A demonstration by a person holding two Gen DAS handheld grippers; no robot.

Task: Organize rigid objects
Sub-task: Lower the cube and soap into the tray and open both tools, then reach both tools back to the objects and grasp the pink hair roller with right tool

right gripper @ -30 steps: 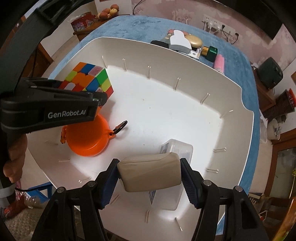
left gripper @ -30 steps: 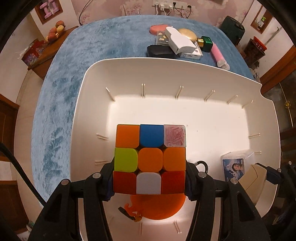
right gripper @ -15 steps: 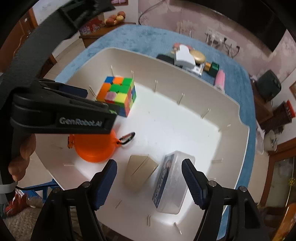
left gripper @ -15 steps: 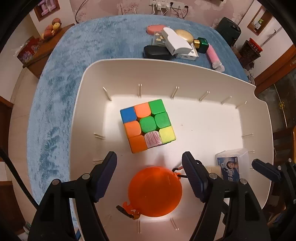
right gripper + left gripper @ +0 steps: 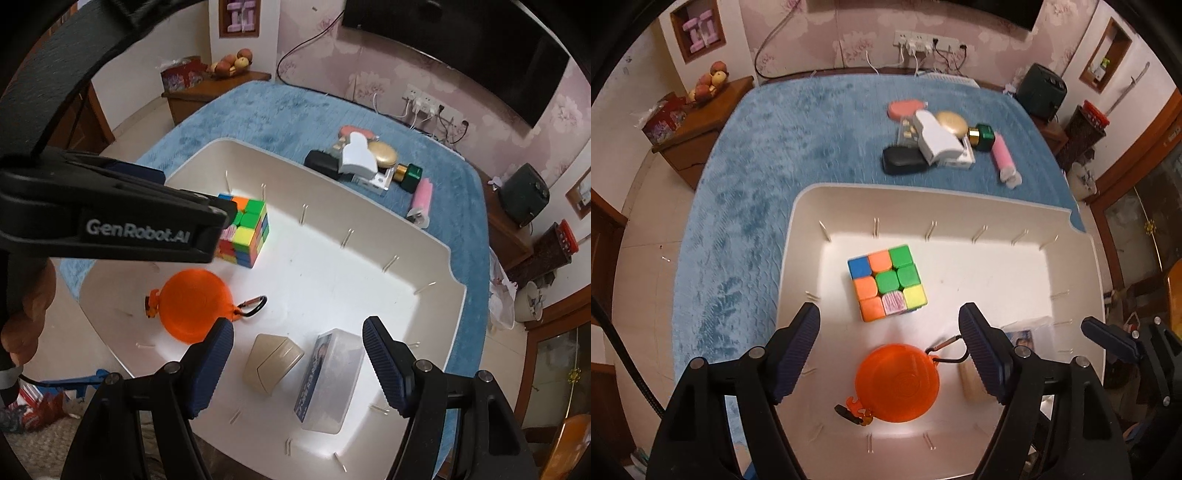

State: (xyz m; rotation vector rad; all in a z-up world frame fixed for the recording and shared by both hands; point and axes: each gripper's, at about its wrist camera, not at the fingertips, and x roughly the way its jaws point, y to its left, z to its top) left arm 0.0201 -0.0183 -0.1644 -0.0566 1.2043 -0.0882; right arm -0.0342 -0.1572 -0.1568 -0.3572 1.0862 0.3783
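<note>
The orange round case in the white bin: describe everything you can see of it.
The orange round case is a flat disc of translucent-looking orange plastic, lying flat on the floor of the white bin. A dark carabiner clip hangs from a tab on its rim; a small orange and black piece juts from the opposite edge. It sits apart from the puzzle cube, and neither gripper touches it.

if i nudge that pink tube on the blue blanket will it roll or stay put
The pink tube looks round and lies on its side, so it could roll sideways. The fuzzy blanket probably slows it. It looks rigid, so it likely slides without bending.
</note>
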